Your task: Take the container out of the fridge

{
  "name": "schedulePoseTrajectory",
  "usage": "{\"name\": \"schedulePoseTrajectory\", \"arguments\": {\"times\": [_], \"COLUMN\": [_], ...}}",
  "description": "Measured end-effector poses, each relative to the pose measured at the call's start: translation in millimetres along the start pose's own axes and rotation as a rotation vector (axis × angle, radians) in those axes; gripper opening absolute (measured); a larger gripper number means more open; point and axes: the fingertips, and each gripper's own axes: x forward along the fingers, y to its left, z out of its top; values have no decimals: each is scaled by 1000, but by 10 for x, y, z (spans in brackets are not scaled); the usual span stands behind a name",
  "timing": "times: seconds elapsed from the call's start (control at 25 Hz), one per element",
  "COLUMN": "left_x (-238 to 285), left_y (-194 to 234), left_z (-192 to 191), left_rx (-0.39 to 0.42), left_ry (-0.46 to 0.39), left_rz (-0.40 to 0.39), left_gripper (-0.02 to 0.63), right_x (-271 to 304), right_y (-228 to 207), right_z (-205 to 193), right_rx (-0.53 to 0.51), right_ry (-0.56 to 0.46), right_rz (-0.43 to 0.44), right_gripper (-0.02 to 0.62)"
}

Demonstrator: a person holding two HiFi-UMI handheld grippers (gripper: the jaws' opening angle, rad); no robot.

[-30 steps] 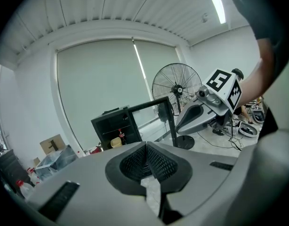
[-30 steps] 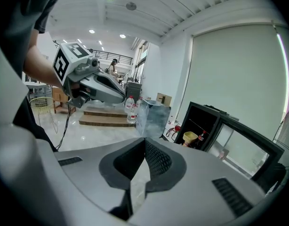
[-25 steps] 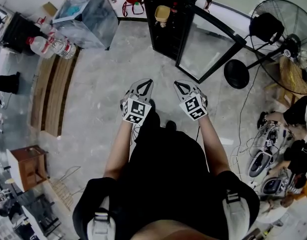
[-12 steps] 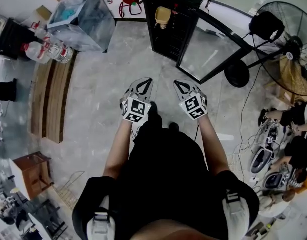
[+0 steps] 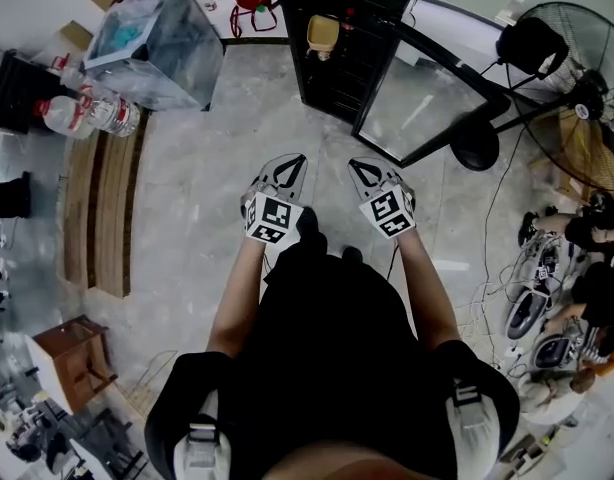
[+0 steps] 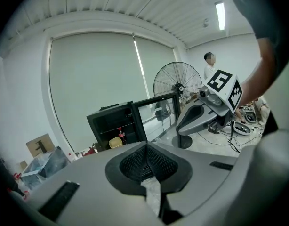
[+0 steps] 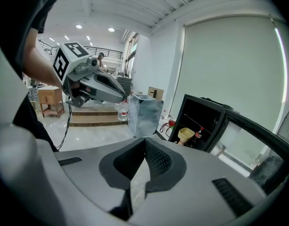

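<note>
The black fridge stands at the top of the head view, its glass door swung open to the right. A pale yellow container sits on a shelf inside, with a small cola bottle beside it. Both show in the left gripper view too, the container left of centre. My left gripper and right gripper are held side by side over the floor, well short of the fridge. Each is shut with nothing between its jaws. The container lies ahead and right of the right gripper.
A clear plastic bin and water bottles stand at the upper left by low wooden steps. A large floor fan stands right of the fridge door. Cables, devices and seated people crowd the right edge. A wooden stool is at the lower left.
The view has drifted slightly, so the fridge sits a touch higher in the frame. Both grippers stay shut in the same side-by-side pose.
</note>
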Motion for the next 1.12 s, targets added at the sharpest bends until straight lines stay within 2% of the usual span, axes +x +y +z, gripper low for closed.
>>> {"name": "schedulePoseTrajectory", "arguments": {"times": [0.56,1.12], "left_x": [410,475], "left_y": [359,789], "left_z": [44,-73], "left_rx": [24,39], "left_ry": [-22,-38], "left_rz": [-79,-109], "left_gripper": [21,21], "right_x": [326,702], "right_y": [-366,-379], "right_z": [90,317], "right_rx": [37,28], "right_ry": [30,29], "right_rz": [-70,-96], "right_gripper": [-2,-2]}}
